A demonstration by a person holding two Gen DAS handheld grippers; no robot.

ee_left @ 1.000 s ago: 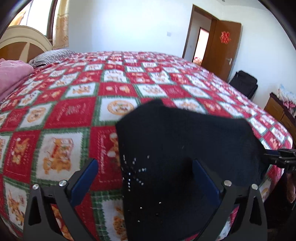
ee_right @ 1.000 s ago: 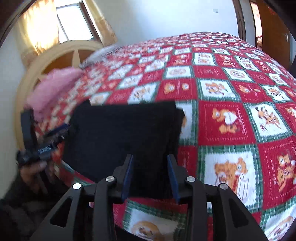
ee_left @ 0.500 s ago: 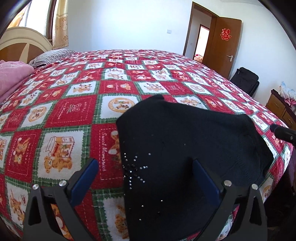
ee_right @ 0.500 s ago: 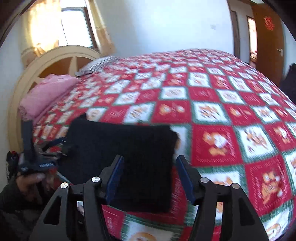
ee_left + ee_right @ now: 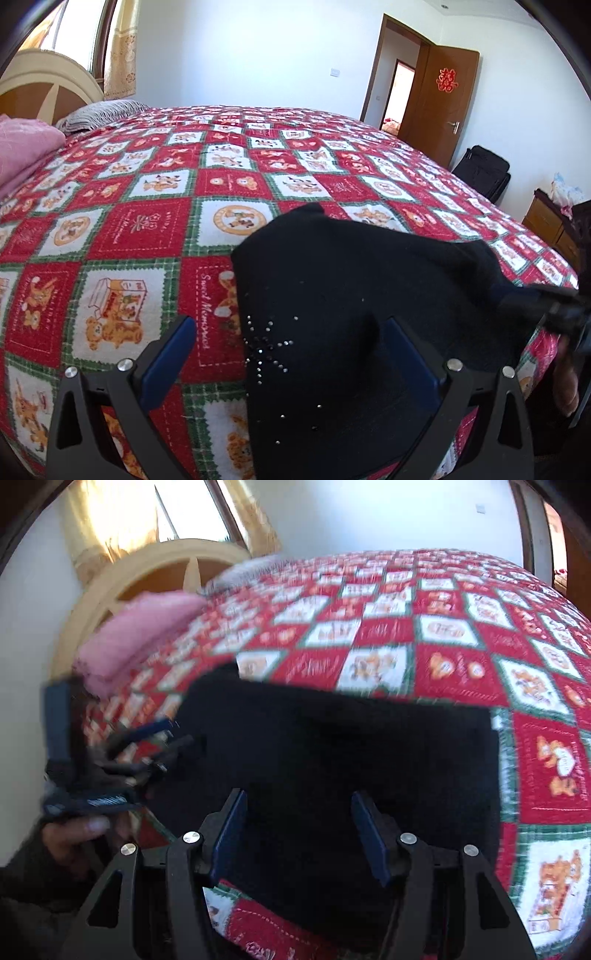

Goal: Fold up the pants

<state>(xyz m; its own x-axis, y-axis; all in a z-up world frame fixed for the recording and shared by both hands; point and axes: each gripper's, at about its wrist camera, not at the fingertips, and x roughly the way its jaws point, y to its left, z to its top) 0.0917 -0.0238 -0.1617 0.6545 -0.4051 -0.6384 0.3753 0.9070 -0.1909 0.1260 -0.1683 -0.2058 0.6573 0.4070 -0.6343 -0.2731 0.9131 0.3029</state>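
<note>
The black pants (image 5: 369,295) lie folded into a compact stack near the front edge of the bed, with small rhinestones on the top layer. My left gripper (image 5: 286,332) hovers over their near left part, jaws wide open, gripping nothing. In the right wrist view the pants (image 5: 332,746) fill the middle. My right gripper (image 5: 299,812) stands open just above their near edge, pads clear of the cloth. From the left wrist view the right gripper (image 5: 546,306) is a blur by the pants' right corner. The left gripper (image 5: 110,768) shows at the left, held by a hand (image 5: 81,834).
A red, white and green checked bedspread (image 5: 147,229) covers the bed. A pink folded blanket (image 5: 26,147) and a striped pillow (image 5: 99,114) lie by the headboard (image 5: 147,568). Beyond the bed are an open door (image 5: 439,99), a black bag (image 5: 484,170) and a wooden cabinet (image 5: 550,225).
My right gripper's jaws have widened off the pants' edge, and it has drawn back and swung left, so the view is blurred. The left gripper and the pants stay in place.
</note>
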